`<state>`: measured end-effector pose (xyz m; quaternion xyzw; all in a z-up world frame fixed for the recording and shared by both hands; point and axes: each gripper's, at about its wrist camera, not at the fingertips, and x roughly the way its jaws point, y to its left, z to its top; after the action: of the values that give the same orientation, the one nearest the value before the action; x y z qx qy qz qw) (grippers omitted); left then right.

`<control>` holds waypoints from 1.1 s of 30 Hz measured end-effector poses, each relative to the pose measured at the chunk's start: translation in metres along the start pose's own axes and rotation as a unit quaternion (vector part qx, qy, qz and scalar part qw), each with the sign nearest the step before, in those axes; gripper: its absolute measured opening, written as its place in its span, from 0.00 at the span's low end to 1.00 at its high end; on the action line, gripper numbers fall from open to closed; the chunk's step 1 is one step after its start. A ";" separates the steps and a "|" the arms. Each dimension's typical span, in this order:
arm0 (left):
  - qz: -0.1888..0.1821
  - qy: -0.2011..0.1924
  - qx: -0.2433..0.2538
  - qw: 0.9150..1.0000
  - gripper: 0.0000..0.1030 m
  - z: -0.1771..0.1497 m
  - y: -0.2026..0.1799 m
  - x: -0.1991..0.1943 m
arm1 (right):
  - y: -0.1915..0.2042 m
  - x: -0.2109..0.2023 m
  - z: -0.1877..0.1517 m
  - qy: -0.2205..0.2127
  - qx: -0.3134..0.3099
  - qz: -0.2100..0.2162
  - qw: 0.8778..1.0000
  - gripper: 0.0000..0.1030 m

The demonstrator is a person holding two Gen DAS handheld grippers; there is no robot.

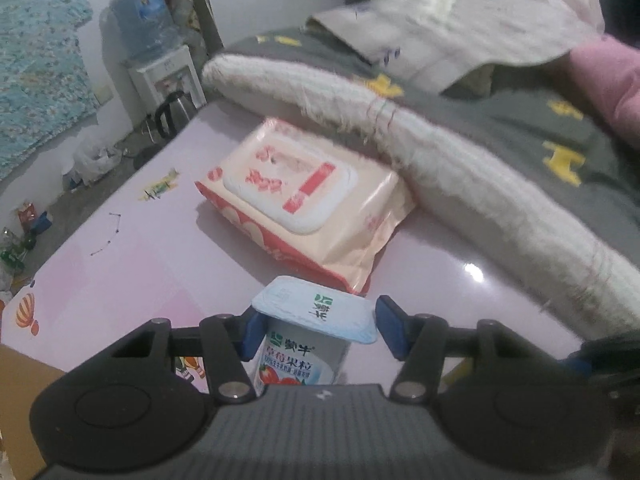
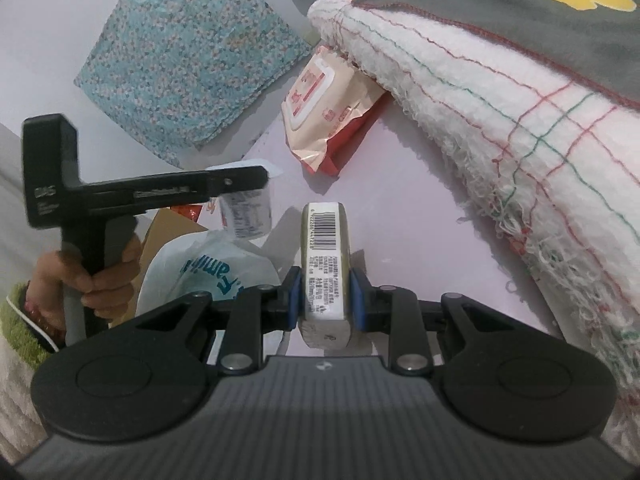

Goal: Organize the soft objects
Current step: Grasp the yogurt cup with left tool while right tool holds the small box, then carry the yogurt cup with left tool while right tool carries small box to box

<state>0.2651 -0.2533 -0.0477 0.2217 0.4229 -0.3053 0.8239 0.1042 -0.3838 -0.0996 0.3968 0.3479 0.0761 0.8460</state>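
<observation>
A yogurt cup [image 1: 308,344] with a pale blue foil lid sits between the blue pads of my left gripper [image 1: 320,318], which is shut on it at the rim. The right wrist view shows that left gripper [image 2: 256,178] carrying the tilted cup [image 2: 246,212] near the table's left edge. My right gripper [image 2: 326,296] is shut on a small olive and white packet [image 2: 326,248] with a barcode label, held on edge above the pink table [image 2: 420,240]. Beyond the cup, a peach wet-wipes pack [image 1: 304,196] lies flat, with its far side under a white towel [image 1: 460,168].
The thick white towel [image 2: 480,100] and a grey blanket [image 1: 520,128] with yellow shapes fill the table's right side. A white plastic bag [image 2: 200,268] and a cardboard box [image 2: 168,224] sit at the left edge. A person's hand [image 2: 100,280] grips the left tool. A kettle [image 1: 176,112] stands on the floor.
</observation>
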 end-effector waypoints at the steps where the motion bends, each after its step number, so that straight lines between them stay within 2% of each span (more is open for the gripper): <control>1: -0.001 -0.008 -0.006 1.000 0.57 -0.001 0.000 -0.006 | 0.001 -0.002 0.000 -0.001 0.000 0.001 1.000 0.23; 6: -0.017 -0.054 -0.054 0.997 0.57 -0.006 0.008 -0.050 | 0.015 -0.017 0.000 -0.009 -0.012 0.010 1.000 0.23; 10: -0.020 -0.096 -0.088 0.991 0.57 -0.018 0.018 -0.102 | 0.032 -0.034 0.001 -0.022 -0.030 0.021 0.999 0.23; 14: -0.010 -0.130 -0.130 0.983 0.57 -0.042 0.037 -0.157 | 0.049 -0.048 0.001 -0.025 -0.040 0.040 0.998 0.23; 18: 0.016 -0.166 -0.171 0.971 0.57 -0.080 0.058 -0.212 | 0.080 -0.058 -0.002 -0.020 -0.065 0.068 0.995 0.23; 22: 0.056 -0.188 -0.228 0.954 0.57 -0.130 0.082 -0.261 | 0.124 -0.056 -0.010 0.003 -0.095 0.110 0.989 0.23; 26: 0.101 -0.207 -0.277 0.933 0.57 -0.180 0.101 -0.301 | 0.184 -0.036 -0.026 0.052 -0.138 0.153 0.977 0.23; 30: 0.141 -0.227 -0.322 0.908 0.57 -0.233 0.118 -0.334 | 0.256 0.002 -0.047 0.128 -0.185 0.194 0.955 0.23; 33: 0.164 -0.242 -0.358 0.887 0.57 -0.274 0.132 -0.357 | 0.306 0.044 -0.067 0.199 -0.208 0.205 0.935 0.23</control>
<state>0.0394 0.1244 0.1144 -0.1022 0.2488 -0.0379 0.9624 0.1385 -0.1185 0.0690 0.2513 0.3966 0.3961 0.7891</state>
